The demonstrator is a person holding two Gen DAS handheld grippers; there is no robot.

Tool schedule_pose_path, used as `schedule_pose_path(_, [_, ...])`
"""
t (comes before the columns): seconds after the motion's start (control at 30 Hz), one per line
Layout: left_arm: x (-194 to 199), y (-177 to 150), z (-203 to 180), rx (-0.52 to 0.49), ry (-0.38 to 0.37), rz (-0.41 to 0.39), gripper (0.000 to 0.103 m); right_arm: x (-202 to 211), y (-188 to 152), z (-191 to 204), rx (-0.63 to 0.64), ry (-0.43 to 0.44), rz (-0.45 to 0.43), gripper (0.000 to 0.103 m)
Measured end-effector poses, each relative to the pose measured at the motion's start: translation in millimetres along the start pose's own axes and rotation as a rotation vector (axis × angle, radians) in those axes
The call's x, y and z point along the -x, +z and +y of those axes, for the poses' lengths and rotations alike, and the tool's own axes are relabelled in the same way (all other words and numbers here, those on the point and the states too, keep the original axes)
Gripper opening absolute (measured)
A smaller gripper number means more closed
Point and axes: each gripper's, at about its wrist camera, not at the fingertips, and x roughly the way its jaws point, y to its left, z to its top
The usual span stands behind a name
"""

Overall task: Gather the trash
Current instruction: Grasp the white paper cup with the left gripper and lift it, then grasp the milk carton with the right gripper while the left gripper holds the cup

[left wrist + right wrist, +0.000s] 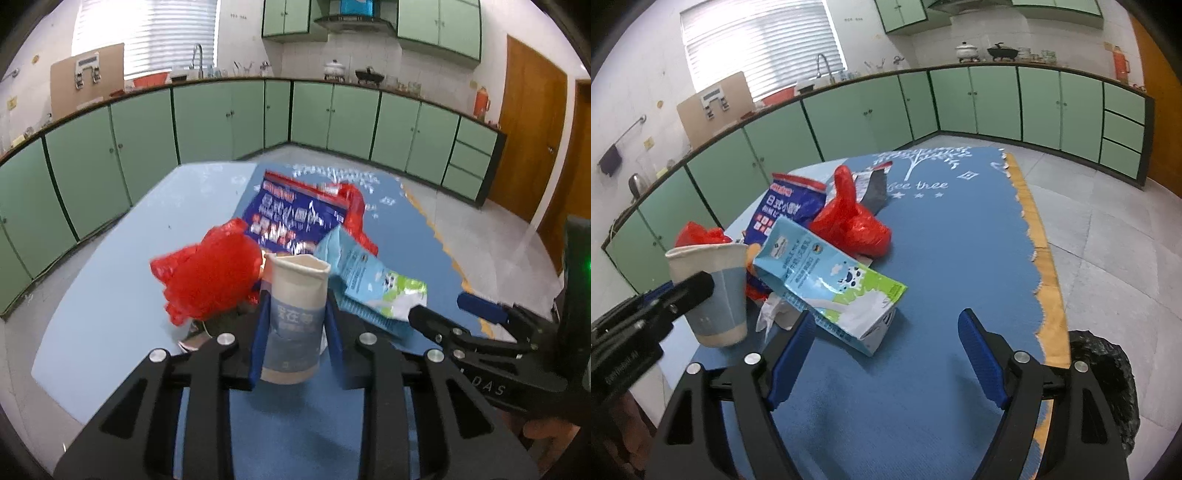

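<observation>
Paper cup (295, 317) stands pinched in the left gripper (295, 332); right gripper (886, 354) gapes beside milk carton (831, 284).

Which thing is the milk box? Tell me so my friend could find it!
Find the blue mat on the table, then its trash pile. The crushed light-blue milk carton lies tipped at the pile's front, beside the upright paper cup. Only it shows a cartoon cow and green grass.

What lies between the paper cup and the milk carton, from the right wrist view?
In the right wrist view, crumpled white paper and a bit of red plastic lie between the paper cup and the milk carton.
</observation>
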Motion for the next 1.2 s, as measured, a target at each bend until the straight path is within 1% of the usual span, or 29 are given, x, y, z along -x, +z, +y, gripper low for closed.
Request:
schedule_pose_path(0.1, [-10, -2, 9, 0.018, -0.007, 0.029, 0.026, -11, 0, 2, 0.012, -0.004, 0.018, 0.078])
schedule_pose_path(0.27, [-13, -3, 13, 0.021, -0.009, 0.036, 0.026, -25, 2, 4, 0.029, -0.007, 0.035, 0.078])
schedule_pose_path(0.37, [-15, -4, 16, 0.033, -0.015, 0.041, 0.026, -34, 3, 7, 0.045, 0.01, 0.05, 0.078])
schedule_pose_path(0.4, [-15, -4, 17, 0.032, -0.015, 0.04, 0.026, -36, 4, 8, 0.048, 0.029, 0.058, 0.077])
schedule_pose_path(0.43, [-15, -4, 18, 0.032, -0.016, 0.04, 0.026, -38, 4, 8, 0.049, 0.053, 0.07, 0.068])
schedule_pose_path(0.47, [-15, -4, 18, 0.033, -0.019, 0.041, 0.026, -39, 4, 8, 0.05, 0.067, 0.078, 0.061])
schedule_pose_path(0.5, [-15, -4, 18, 0.034, -0.02, 0.041, 0.027, -39, 4, 9, 0.052, 0.079, 0.085, 0.051])
schedule_pose_path(0.53, [-15, -4, 19, 0.034, -0.021, 0.041, 0.027, -38, 3, 10, 0.058, 0.085, 0.088, 0.043])
schedule_pose_path(0.57, [-15, -4, 18, 0.032, -0.022, 0.041, 0.027, -37, 2, 12, 0.068, 0.091, 0.093, 0.039])
schedule_pose_path(0.6, [-15, -4, 18, 0.03, -0.022, 0.041, 0.027, -36, 2, 12, 0.071, 0.094, 0.096, 0.033])
schedule_pose_path(0.63, [-15, -4, 17, 0.03, -0.021, 0.04, 0.027, -34, 1, 12, 0.07, 0.099, 0.1, 0.014])
schedule_pose_path(0.7, [-14, -4, 15, 0.033, -0.022, 0.041, 0.027, -30, 0, 10, 0.06, 0.109, 0.098, 0.014])
schedule_pose_path(0.8, [-14, -5, 15, 0.034, -0.023, 0.042, 0.027, -24, -1, 12, 0.078, 0.118, 0.097, 0.014])
schedule_pose_path(0.83, [-14, -4, 15, 0.033, -0.022, 0.041, 0.027, -22, -1, 12, 0.08, 0.116, 0.095, 0.016])
schedule_pose_path(0.87, [-14, -4, 15, 0.033, -0.023, 0.041, 0.027, -21, 0, 12, 0.082, 0.116, 0.089, 0.022])
schedule_pose_path(0.9, [-14, -4, 15, 0.033, -0.022, 0.041, 0.027, -21, 1, 11, 0.084, 0.109, 0.085, 0.047])
schedule_pose_path(0.93, [-14, -4, 15, 0.033, -0.022, 0.041, 0.027, -21, 3, 9, 0.088, 0.098, 0.073, 0.068])
schedule_pose_path(0.97, [-14, -4, 15, 0.032, -0.022, 0.041, 0.027, -22, 5, 9, 0.096, 0.098, 0.069, 0.072])
schedule_pose_path(1.13, [-14, -4, 15, 0.027, -0.023, 0.041, 0.027, -40, 12, 13, 0.165, 0.13, 0.087, 0.072])
schedule_pose_path(1.2, [-14, -5, 16, 0.025, -0.022, 0.04, 0.027, -47, 12, 13, 0.17, 0.153, 0.097, 0.072])
